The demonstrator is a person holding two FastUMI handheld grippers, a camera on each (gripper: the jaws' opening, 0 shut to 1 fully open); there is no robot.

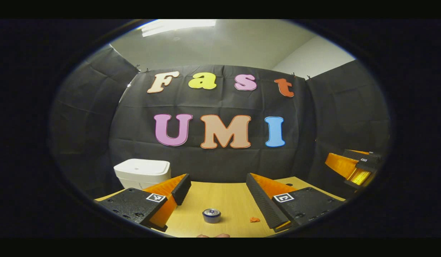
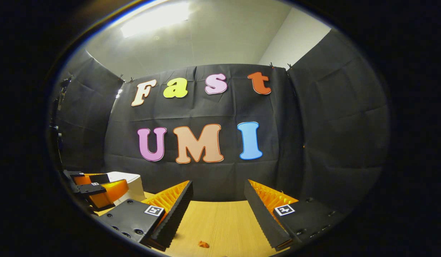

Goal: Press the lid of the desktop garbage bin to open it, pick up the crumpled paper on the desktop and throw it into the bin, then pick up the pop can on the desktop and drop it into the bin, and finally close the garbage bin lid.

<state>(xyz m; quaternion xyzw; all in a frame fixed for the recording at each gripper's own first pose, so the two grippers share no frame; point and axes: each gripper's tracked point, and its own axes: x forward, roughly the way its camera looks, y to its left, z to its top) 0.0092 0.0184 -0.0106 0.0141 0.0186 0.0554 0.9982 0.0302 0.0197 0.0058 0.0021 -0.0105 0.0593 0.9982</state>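
- Garbage bin (image 1: pixel 142 173): white, lid down and flat, at the far left of the bench (image 1: pixel 224 200), up against the black cloth wall. In the right gripper view the bin (image 2: pixel 129 185) sits far left, partly hidden behind the other gripper.
- Pop can (image 1: pixel 211 215): upright on the bench, seen top-on, near the front edge, between the left gripper's two fingers in the view but not touching either.
- Crumpled paper (image 1: pixel 255 219): small orange scrap lying on the bench just right of the can, apart from it. In the right gripper view the paper (image 2: pixel 203 244) lies low on the bench, nearer that gripper's left finger.
- Left gripper (image 1: pixel 217 191): jaws spread wide, nothing between them, held above the bench and facing the back wall.
- Right gripper (image 2: pixel 218 200): jaws also spread wide and empty, above the bench. It also appears at the right edge of the left gripper view (image 1: pixel 363 171), well clear of the can and paper.
- Left gripper as seen from the right gripper view (image 2: pixel 99 191): in front of the bin.
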